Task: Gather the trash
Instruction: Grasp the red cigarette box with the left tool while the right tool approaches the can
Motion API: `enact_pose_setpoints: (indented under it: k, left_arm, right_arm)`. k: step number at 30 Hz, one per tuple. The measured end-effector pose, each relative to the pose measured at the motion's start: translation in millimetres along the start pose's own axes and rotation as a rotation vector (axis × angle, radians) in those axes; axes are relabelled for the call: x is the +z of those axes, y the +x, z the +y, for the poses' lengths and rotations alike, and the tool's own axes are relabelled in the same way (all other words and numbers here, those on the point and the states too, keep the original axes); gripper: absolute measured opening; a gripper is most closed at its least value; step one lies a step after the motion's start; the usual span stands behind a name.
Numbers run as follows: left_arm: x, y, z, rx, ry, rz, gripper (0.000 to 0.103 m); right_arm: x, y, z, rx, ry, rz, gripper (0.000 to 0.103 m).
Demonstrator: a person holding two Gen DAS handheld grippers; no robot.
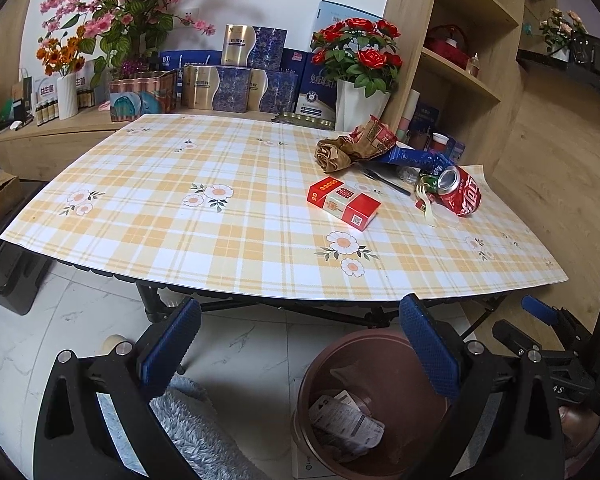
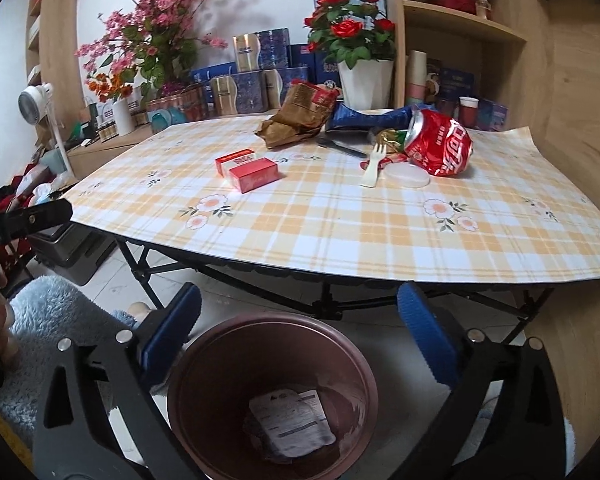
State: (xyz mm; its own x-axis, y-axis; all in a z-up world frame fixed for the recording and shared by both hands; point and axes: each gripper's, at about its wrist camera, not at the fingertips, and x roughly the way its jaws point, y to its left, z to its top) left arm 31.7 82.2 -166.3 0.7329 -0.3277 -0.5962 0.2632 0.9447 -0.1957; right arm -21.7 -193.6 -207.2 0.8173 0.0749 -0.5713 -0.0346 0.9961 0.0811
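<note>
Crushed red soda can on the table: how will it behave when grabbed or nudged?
The red can is dented and lies on its side, so it is probably empty and light. The crumpled wall will likely give further under a squeeze. Dents should limit rolling, though a nudge may skid it into the white fork or the round white lid beside it.

Crushed red metal can [image 2: 440, 146]: glossy. Crumpled brown paper wrapper [image 2: 296, 122]: matt. Checked yellow counter covering [image 2: 340, 220]: smooth. Brown plastic bin [image 2: 340, 344]: smooth, worn.
</note>
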Motion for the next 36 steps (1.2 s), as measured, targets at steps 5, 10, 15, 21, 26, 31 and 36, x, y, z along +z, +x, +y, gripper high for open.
enact_pose_setpoints:
  k: [5, 10, 15, 21, 26, 31, 36]
  left_arm:
    - [-1.2, 3.4, -0.4, 0.002, 0.003, 0.013, 0.097]
    - [-1.6, 7.3, 0.3, 0.008, 0.004, 0.031, 0.097]
    - [4.2, 16.0, -0.7, -0.035, 0.005, 0.077, 0.097]
    - [20.9, 29.4, -18.2, -0.148, 0.114, 0.093, 0.097]
    - [47.0, 60.6, -27.7, -0.173, 0.180, 0.102, 0.097]
    - [75.1, 110.0, -43.4, -0.183, 0.317, 0.135, 0.097]
    - [94.7, 166.4, -60.0, -0.211, 0.422, 0.250, 0.097]
  right_arm:
    - [-0.2, -0.1, -4.6, -0.030, 0.016, -0.005, 0.097]
    - [0.9, 0.9, -9.8, -0.024, 0.040, 0.002, 0.097]
    - [6.9, -0.6, -20.3, -0.022, 0.083, 0.012, 0.097]
    - [19.9, 8.4, -45.3, -0.071, 0.136, 0.075, 0.097]
    - [37.4, 16.9, -70.3, 0.021, 0.193, 0.080, 0.097]
    - [59.3, 24.8, -83.9, 0.015, 0.168, 0.050, 0.097]
    - [71.4, 42.8, -95.4, 0.010, 0.142, 0.085, 0.097]
